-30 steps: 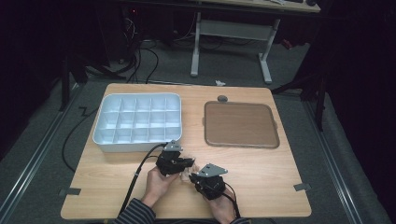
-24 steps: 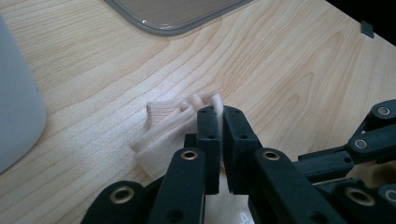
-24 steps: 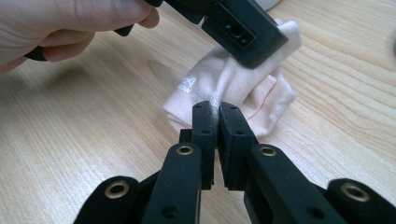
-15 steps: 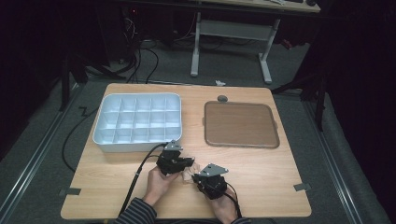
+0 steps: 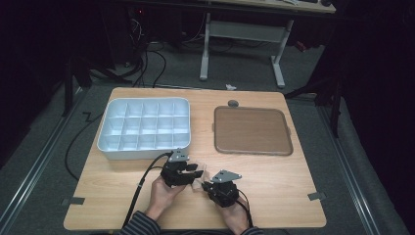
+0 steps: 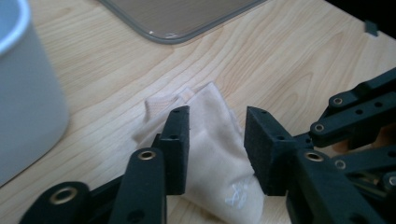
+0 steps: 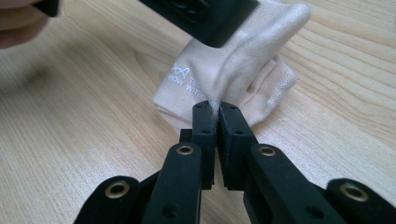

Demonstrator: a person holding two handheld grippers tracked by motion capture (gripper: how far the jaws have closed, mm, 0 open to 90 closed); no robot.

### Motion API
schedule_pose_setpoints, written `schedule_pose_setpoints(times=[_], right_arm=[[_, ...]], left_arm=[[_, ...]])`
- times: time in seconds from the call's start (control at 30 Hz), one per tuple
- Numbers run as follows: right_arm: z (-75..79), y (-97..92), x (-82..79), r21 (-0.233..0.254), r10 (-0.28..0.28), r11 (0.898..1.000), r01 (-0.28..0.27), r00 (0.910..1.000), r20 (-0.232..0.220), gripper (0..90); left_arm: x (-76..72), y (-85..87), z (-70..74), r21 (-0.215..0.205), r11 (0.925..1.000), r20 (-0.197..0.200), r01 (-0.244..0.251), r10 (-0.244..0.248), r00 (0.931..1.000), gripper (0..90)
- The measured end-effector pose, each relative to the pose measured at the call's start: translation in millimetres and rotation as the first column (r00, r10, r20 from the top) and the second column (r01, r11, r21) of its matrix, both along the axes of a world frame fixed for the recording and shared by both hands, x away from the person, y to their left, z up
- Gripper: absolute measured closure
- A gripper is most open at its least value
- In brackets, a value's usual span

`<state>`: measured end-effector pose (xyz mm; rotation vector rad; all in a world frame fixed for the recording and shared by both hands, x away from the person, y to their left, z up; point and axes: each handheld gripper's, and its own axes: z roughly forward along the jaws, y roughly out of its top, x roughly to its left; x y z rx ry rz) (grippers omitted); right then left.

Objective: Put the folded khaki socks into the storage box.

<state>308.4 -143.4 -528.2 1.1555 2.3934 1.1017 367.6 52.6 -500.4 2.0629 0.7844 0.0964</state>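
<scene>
A small cream sock (image 6: 212, 154) is found bunched on the wooden table (image 5: 293, 196), near its front edge, between the two hands and well apart from the white divided tray (image 5: 144, 128) and the brown mat (image 5: 252, 131). One fold is pinched by the right gripper (image 7: 215, 109), whose jaws are pressed together on the cloth. The jaws of the left gripper (image 6: 217, 135) have just been opening and now stand apart, with the sock between them but not pressed. It is judged that the sock has been released by the left side and is now held from the right alone. The ribbed cuff (image 6: 161, 103) is pointed away from the left gripper's camera, towards the mat; the long axis is judged to run that way, though crumpling obscures it.
</scene>
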Motion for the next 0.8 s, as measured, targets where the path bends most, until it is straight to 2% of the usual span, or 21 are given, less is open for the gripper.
schedule_pose_setpoints(times=[0.17, 0.37, 0.47, 0.6, 0.8], right_arm=[[0.1, -0.8, 0.8, 0.0, 0.0, 1.0, 0.0, 1.0, 0.001, 85.8], [-0.1, -0.6, 1.2, -0.002, 0.004, 1.0, -0.004, 1.0, 0.003, 85.4], [-0.6, 0.2, 1.1, -0.008, 0.009, 1.0, -0.009, 0.9999, 0.011, 85.2], [-1.0, 1.1, 0.7, -0.02, 0.011, 1.0, -0.011, 0.9998, 0.018, 84.8], [-1.1, 2.3, -0.5, -0.042, 0.01, 0.999, -0.01, 0.9997, 0.02, 83.3]], left_arm=[[-7.2, 6.0, -9.6, 0.043, 0.9964, -0.025, -0.073, 0.074, 0.997, 52.0], [-14.7, 9.2, -21.8, 0.005, 0.9929, -0.069, -0.119, 0.119, 0.9905, 41.0], [-15.9, 8.2, -23.6, 0.014, 0.9908, -0.078, -0.135, 0.135, 0.9877, 40.4], [-14.3, 6.1, -26.7, 0.014, 0.9886, -0.111, -0.15, 0.151, 0.9824, 40.6], [-14.8, 4.8, -27.7, 0.037, 0.9885, -0.104, -0.146, 0.15, 0.9833, 43.3]])
